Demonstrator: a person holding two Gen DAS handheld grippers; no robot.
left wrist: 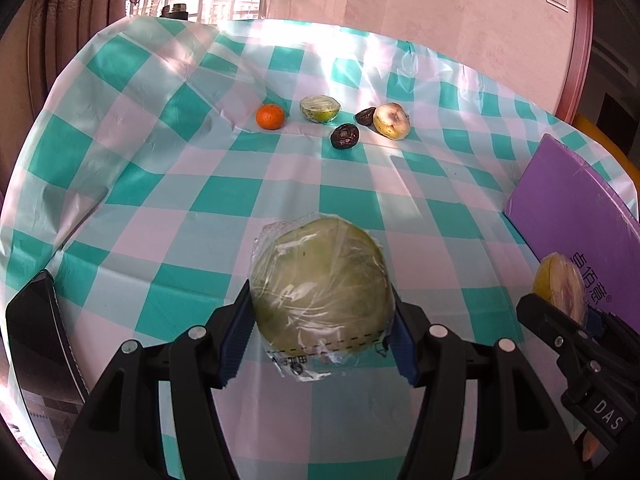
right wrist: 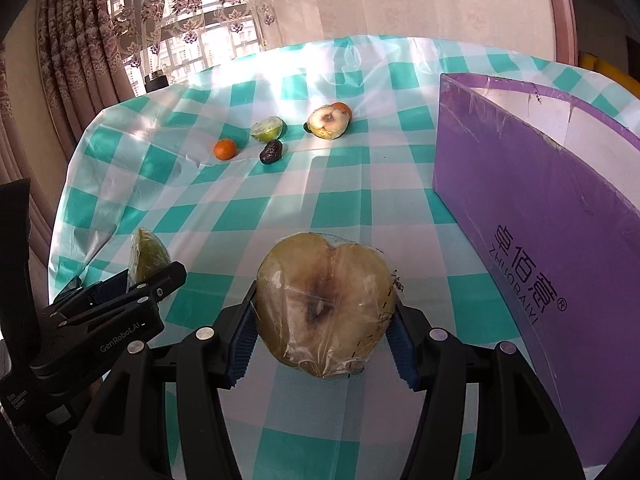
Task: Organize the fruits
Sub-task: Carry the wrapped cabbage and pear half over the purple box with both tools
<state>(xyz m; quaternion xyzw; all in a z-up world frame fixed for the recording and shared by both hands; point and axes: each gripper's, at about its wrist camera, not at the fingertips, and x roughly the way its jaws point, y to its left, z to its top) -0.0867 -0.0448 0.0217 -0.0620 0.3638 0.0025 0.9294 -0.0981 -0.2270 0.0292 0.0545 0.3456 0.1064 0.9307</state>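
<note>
both grippers are loaded, so the task looks to be in its carrying stage rather than at its start or end. the left gripper (left wrist: 324, 340) is part open with its blue pads pressed on the 2 sides of a green fruit half (left wrist: 322, 292) wrapped in clear film, rounded skin side facing the camera, held above the checked tablecloth (left wrist: 192, 184). the right gripper (right wrist: 322, 336) is likewise part open and clamped on a yellow fruit half (right wrist: 324, 304), also film-wrapped, with its browned cut face and core toward the camera. each gripper shows at the edge of the other's view, so the 2 travel side by side. the purple box (right wrist: 532, 216) stands just to the right of the right gripper and a little ahead of it, open at the top; its inside is mostly hidden, so i cannot tell whether any fruit is already in it. well ahead of both grippers, 6 pieces wait on the cloth: an orange (left wrist: 271, 116), a cut green half (left wrist: 320, 109), 2 dark wrinkled fruits (left wrist: 345, 136), a pale cut half (left wrist: 392, 121), and a 2nd orange (right wrist: 342, 109) peeking from behind that half. my judgement: if the box is the goal, these 2 halves go in next and 6 pieces remain, so most of the work is left.
</note>
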